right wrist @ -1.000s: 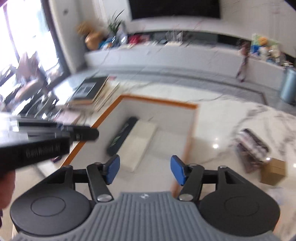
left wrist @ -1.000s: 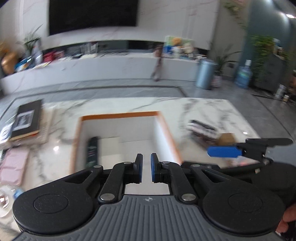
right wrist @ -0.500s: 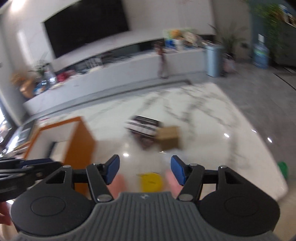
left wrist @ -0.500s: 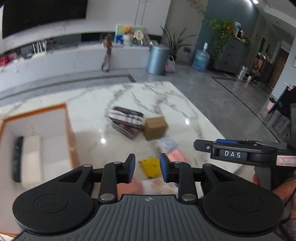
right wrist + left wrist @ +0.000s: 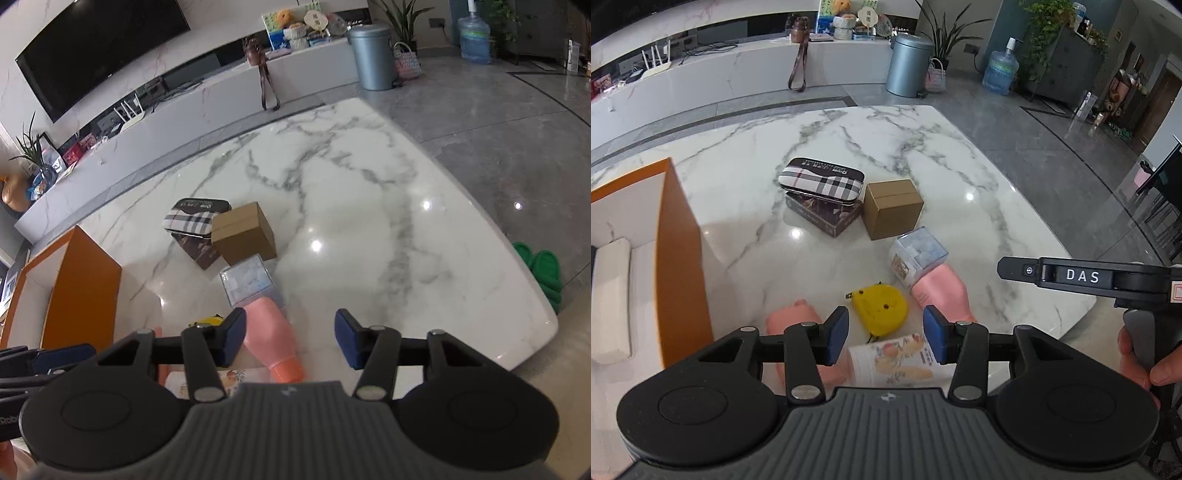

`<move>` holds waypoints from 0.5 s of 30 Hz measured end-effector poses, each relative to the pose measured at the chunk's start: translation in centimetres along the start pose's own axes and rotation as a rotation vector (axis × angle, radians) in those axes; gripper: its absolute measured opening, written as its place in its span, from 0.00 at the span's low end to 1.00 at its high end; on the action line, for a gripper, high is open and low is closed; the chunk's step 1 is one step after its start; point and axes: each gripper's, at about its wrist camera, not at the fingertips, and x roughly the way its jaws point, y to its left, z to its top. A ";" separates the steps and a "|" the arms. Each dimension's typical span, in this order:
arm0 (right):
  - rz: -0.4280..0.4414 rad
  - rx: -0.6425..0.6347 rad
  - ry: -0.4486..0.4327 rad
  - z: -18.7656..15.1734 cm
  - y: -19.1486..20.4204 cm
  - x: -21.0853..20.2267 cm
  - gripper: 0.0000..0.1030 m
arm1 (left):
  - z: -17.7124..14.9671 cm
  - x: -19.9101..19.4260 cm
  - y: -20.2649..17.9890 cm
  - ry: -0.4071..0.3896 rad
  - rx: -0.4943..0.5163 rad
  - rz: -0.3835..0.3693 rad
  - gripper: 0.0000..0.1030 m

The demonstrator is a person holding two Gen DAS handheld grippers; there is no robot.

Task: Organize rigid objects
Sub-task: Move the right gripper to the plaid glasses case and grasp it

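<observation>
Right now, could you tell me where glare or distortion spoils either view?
Left wrist view: sharp, with lamp glints on the marble table near the plaid case; fisheye bends the edges. Right wrist view: similar glints on the table, and the window-side corner is washed out.

Left wrist view: mounted behind the left gripper (image 5: 885, 334), angled down and forward over the white marble tabletop (image 5: 960, 177), close above a cluster of small objects. Nearest the lens, a yellow rounded tape measure (image 5: 881, 308); beyond it, a brown cardboard box (image 5: 892, 208) and a plaid-topped case (image 5: 822, 181). Orange-walled storage box (image 5: 679, 266) at left edge.

Right wrist view: set behind the right gripper (image 5: 289, 339), tilted down from slightly farther right, facing the same tabletop (image 5: 369, 206) and a wall-mounted black television (image 5: 99, 51).

Shared by both: cardboard box (image 5: 243, 234), plaid case (image 5: 194, 221), orange box (image 5: 83, 291), grey cylindrical bin (image 5: 908, 64) (image 5: 371, 59).
</observation>
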 end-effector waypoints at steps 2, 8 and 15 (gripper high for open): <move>-0.008 0.005 0.007 0.4 -0.1 0.9 0.53 | 0.7 0.8 0.1 0.000 0.015 -0.002 0.51; -0.011 -0.042 0.012 2.4 1.2 4.0 0.53 | 3.8 3.3 0.8 0.002 0.092 0.053 0.51; 0.035 -0.116 0.001 6.7 3.6 7.7 0.53 | 7.8 6.1 4.7 0.017 -0.057 0.072 0.52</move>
